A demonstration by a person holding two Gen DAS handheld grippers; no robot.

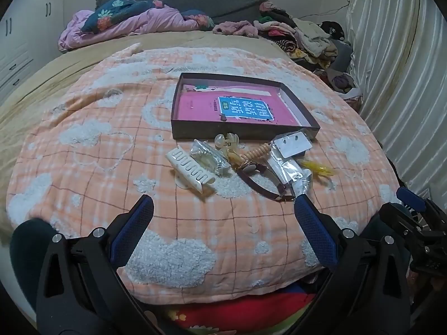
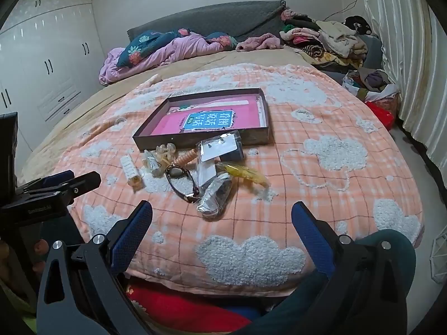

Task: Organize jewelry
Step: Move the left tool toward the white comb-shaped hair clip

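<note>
A shallow dark box [image 1: 299, 101] [image 2: 145, 139] lies on the orange checked blanket with a pink book [image 1: 240, 110] [image 2: 209, 120] inside it. In front of the box lies a heap of accessories: a white hair clip [image 1: 191, 169] [image 2: 131, 170], a translucent claw clip [image 1: 226, 141] [image 2: 166, 149], a beige spiral tie [image 1: 255, 152] [image 2: 185, 157], a dark-strapped watch [image 1: 261, 177] [image 2: 181, 181], an earring card in a bag [image 1: 292, 145] [image 2: 220, 146], a yellow piece [image 1: 317, 167] [image 2: 245, 174]. My left gripper [image 1: 223, 206] and right gripper [image 2: 222, 212] both hover open just short of the heap, holding nothing.
The blanket [image 1: 111, 145] [image 2: 321, 195] covers the near end of a bed. Bedding [image 1: 125, 22] and a clothes pile [image 1: 307, 36] lie at the far end. A curtain [image 1: 396, 69] hangs on the right, white wardrobes [image 2: 47, 64] on the left. The right gripper's body [image 1: 413, 223] shows beside the left one.
</note>
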